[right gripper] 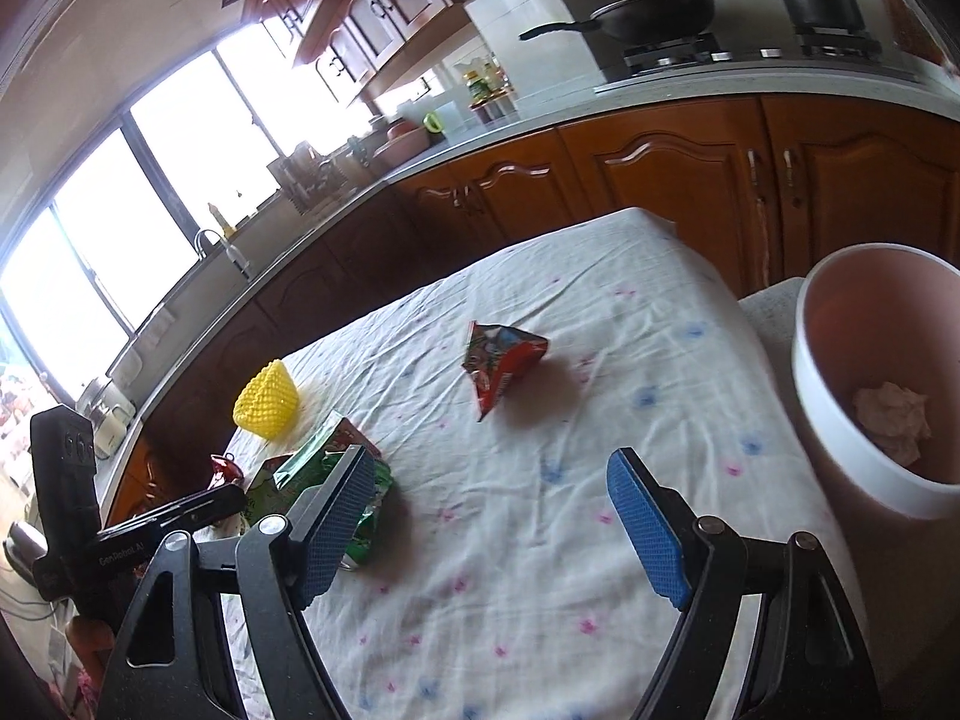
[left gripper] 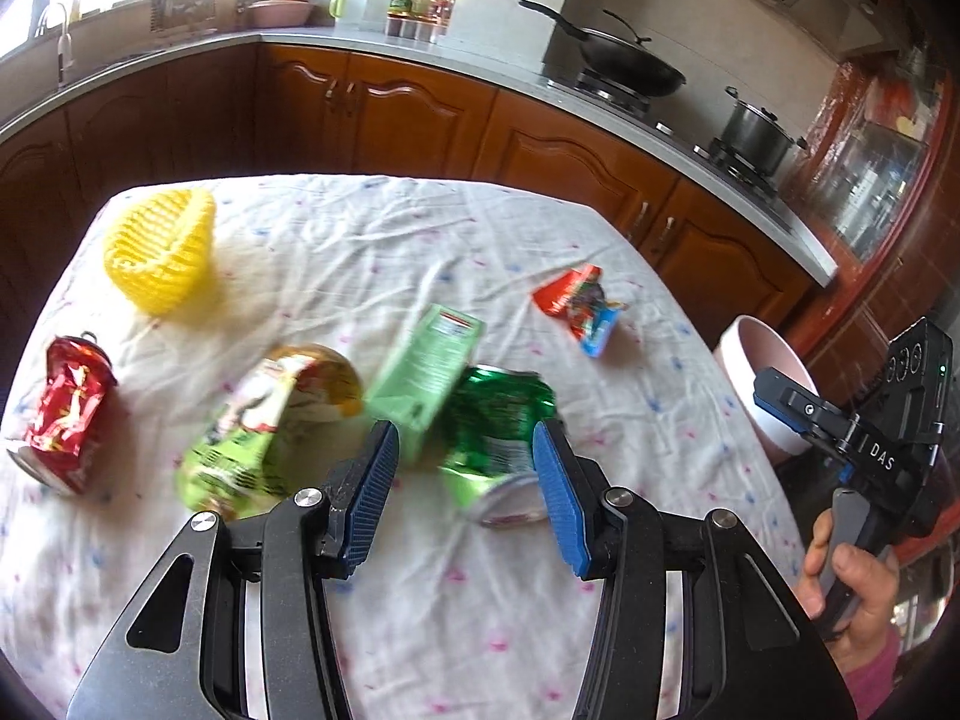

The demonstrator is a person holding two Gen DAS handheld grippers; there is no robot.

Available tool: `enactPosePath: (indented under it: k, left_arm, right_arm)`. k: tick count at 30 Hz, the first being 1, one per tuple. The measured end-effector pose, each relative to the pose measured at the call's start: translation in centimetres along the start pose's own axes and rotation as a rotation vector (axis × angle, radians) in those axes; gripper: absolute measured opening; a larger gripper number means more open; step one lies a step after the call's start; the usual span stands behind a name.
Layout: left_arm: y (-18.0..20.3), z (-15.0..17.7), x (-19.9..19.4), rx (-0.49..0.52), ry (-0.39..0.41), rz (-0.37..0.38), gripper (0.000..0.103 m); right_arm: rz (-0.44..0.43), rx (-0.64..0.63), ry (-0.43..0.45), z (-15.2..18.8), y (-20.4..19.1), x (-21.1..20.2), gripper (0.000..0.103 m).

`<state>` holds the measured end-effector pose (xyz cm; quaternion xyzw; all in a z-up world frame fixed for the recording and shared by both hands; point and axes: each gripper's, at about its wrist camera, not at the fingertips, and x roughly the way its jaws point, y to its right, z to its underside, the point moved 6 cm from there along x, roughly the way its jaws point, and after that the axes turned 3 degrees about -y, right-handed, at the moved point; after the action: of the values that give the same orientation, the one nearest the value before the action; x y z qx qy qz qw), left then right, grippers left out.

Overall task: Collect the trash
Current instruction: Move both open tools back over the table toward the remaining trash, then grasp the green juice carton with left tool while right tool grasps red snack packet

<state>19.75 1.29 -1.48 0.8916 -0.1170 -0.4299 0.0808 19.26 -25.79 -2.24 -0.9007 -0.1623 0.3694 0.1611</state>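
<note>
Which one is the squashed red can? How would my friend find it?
Start at the table with the white speckled cloth, then look to the edge nearest the yellow basket. Just in front of that basket lies the squashed red can, on its side and apart from the rest. It is the only red metal can; the crushed can by the left gripper is green.

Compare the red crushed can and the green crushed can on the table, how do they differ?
The red can lies alone near the table's left edge; the green can lies in the pile, touching the pale green carton. The red can is far from the left tool, while the green can sits right ahead of its open fingers. The red can shows its pull tab; the green can shows its pale end. Both are crushed and lying on the tablecloth.
</note>
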Motion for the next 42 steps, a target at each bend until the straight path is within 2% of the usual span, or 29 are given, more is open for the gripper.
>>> enactPosePath:
  k: [8, 16, 19, 25, 29, 31, 32, 34, 35, 37, 42]
  left_arm:
    - [-1.5, -0.9, 2.0, 0.042, -0.032, -0.045, 0.047]
    - [-1.6, -1.7, 3.7, 0.117, -0.063, -0.034, 0.047]
    - [-1.4, -1.9, 4.2, 0.144, -0.078, -0.018, 0.048]
    - [-1.4, -1.9, 5.7, 0.182, -0.109, -0.033, 0.048]
    - [-1.4, -1.8, 6.6, 0.18, -0.133, -0.033, 0.047]
    - [-1.3, -1.7, 6.9, 0.185, -0.137, -0.035, 0.045]
    - [-1.2, -1.6, 7.1, 0.187, -0.139, -0.035, 0.039]
    - [-1.1, -1.7, 7.1, 0.183, -0.139, -0.033, 0.038]
    - [-1.1, -1.7, 7.0, 0.177, -0.132, -0.033, 0.036]
    - [-1.2, -2.0, 6.6, 0.164, -0.119, -0.03, 0.035]
    - [-1.4, -3.0, 4.9, 0.113, -0.064, -0.02, 0.034]
  right_arm:
    - [-0.002, -0.004, -0.014, -1.1, -1.0, 2.4, 0.078]
    - [0.007, 0.008, -0.048, -2.4, -0.8, 5.9, 0.058]
    - [0.015, 0.034, -0.065, -2.7, -0.2, 7.4, 0.055]
    - [0.022, 0.079, -0.098, -3.6, 1.1, 10.4, 0.053]
    - [0.031, 0.08, -0.117, -3.8, 1.4, 12.0, 0.049]
    - [0.032, 0.089, -0.135, -3.7, 1.8, 12.8, 0.036]
    - [0.038, 0.088, -0.141, -3.6, 2.0, 13.0, 0.031]
    - [0.049, 0.083, -0.147, -3.5, 2.3, 13.2, 0.01]
    - [0.048, 0.082, -0.145, -3.5, 2.3, 13.1, 0.006]
    - [0.053, 0.074, -0.13, -3.6, 2.2, 12.7, 0.001]
    - [0.04, 0.044, -0.094, -3.8, 1.2, 10.9, 0.001]
